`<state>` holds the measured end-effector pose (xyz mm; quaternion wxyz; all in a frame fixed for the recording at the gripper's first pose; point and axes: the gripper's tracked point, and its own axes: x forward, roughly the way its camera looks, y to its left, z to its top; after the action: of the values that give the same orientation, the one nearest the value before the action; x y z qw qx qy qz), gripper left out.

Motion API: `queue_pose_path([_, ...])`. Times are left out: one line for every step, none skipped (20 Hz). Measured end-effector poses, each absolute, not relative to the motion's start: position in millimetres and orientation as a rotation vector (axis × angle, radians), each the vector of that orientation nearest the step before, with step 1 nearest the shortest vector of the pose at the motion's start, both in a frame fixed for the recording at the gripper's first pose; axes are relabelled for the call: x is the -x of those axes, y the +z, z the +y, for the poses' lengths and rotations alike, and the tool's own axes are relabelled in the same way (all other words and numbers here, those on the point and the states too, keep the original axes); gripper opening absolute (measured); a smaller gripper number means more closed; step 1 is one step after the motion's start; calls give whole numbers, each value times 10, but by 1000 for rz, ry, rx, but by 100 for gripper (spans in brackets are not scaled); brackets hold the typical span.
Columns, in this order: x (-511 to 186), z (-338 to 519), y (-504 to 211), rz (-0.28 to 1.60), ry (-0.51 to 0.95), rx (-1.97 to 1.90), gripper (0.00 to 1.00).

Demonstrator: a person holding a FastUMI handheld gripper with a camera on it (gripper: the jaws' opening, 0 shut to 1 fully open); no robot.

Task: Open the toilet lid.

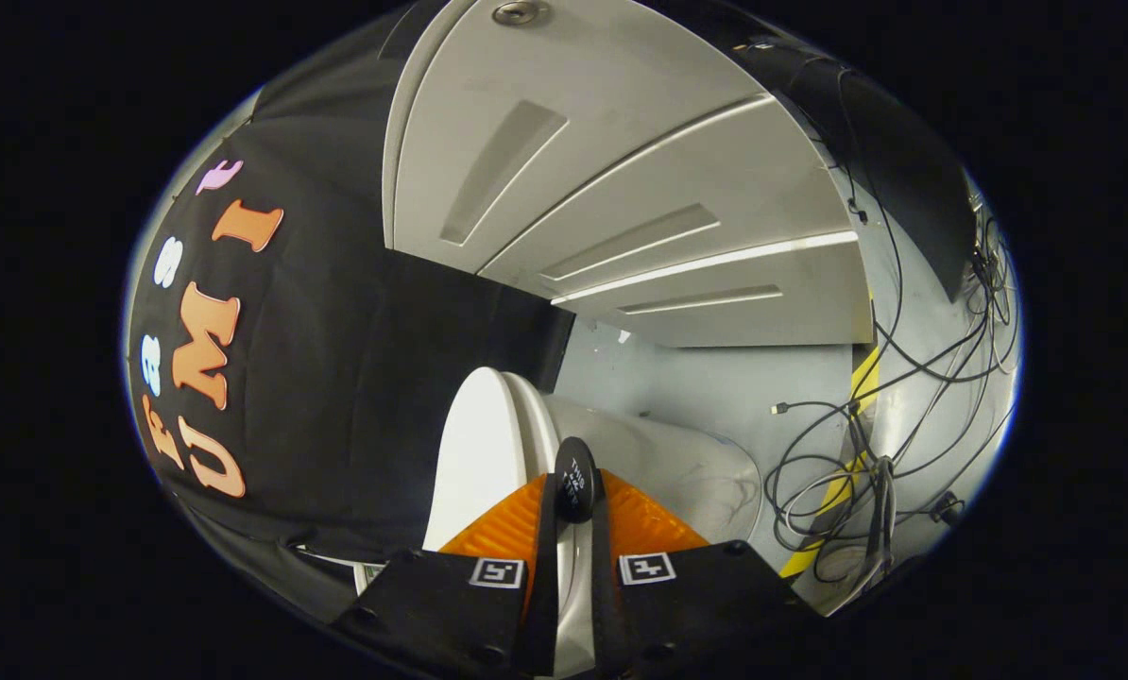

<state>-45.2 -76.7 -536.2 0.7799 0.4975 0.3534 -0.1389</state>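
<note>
White toilet lid [474,453], black cables [866,453], yellow-black floor stripe [838,491].

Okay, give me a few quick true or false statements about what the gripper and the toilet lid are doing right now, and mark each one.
1. The gripper has its fingers closed on a small black round handle at the toilet lid's edge. True.
2. The toilet lid lies flat and shut over the bowl. False: it stands raised, nearly upright.
3. Loose cables lie on the floor beyond the toilet. True.
4. The gripper's fingers are spread wide with nothing between them. False: they sit close together on the handle.
5. A yellow and black striped strip runs across the floor near the cables. True.
</note>
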Motion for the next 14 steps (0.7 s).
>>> queue_pose_path([449,-777,-5341,763,-315,-1057,19])
queue_pose_path([440,-774,-5323,767,-324,-1020,15])
queue_pose_path([383,-814,-5303,743,-339,-980,15])
queue_pose_path([340,-804,-5261,739,-346,-965,15])
queue_pose_path([307,-809,-5231,729,-358,-959,8])
queue_pose_path([307,-796,-5143,719,-354,-956,9])
queue_pose_path([252,-794,-5080,699,-352,-942,9])
queue_pose_path([220,-798,-5004,677,-351,-921,9])
queue_pose_path([182,-789,-4928,657,-346,-901,9])
queue_pose_path([152,-765,-4848,646,-338,-881,9])
queue_pose_path([124,-738,-4766,637,-336,-864,8])
queue_pose_path([107,-711,-4687,631,-331,-845,9])
queue_pose_path([91,-681,-4601,628,-327,-824,9])
queue_pose_path([69,-643,-4530,627,-319,-801,8])
